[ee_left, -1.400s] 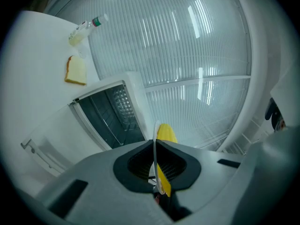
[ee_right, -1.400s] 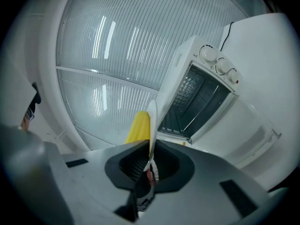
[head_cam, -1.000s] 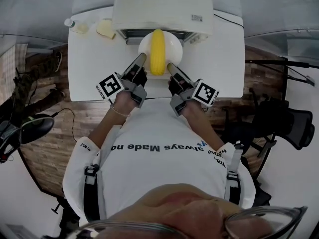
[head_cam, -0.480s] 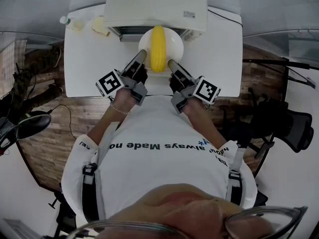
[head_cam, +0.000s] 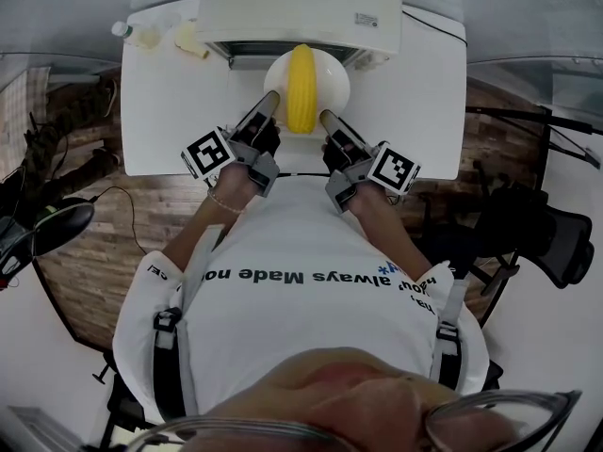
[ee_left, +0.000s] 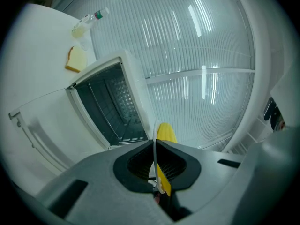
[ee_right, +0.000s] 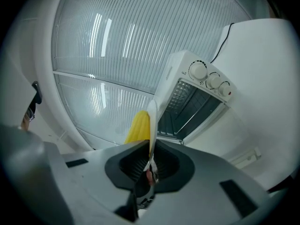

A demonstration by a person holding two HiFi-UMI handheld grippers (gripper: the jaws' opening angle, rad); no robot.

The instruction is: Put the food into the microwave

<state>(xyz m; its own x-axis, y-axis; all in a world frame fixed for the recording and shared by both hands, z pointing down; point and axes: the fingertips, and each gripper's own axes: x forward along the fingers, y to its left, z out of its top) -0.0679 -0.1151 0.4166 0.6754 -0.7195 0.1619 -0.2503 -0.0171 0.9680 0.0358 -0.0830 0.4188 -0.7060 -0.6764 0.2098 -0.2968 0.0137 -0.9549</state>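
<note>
Head view showed a person at a white desk (head_cam: 179,111) holding a white plate (head_cam: 332,75) in front of the microwave (head_cam: 301,8), with the left gripper (head_cam: 267,104) and the right gripper (head_cam: 328,118) each taking one near side of the rim. A long piece of yellow food (head_cam: 301,88) (it looked like a corn cob) lay across the middle of the plate, pointing toward the microwave. The plate's far edge sat at the microwave's mouth. Whether the plate rested on the desk or hung above it could not be told.

Left gripper view showed that gripper's dark fingers (ee_left: 136,165) clenched on the thin plate rim, with the yellow food just beyond them and the microwave's dark cavity to the left, its door (ee_left: 51,125) swung down and open. Right gripper view showed the other pair of fingers (ee_right: 166,165) likewise grasping the rim, the microwave's round knobs (ee_right: 208,76) up and to the right.

To the left of the microwave, a small bottle (head_cam: 132,34) and a slice of bread (head_cam: 190,40) lay on the desk, well apart from the plate.
</note>
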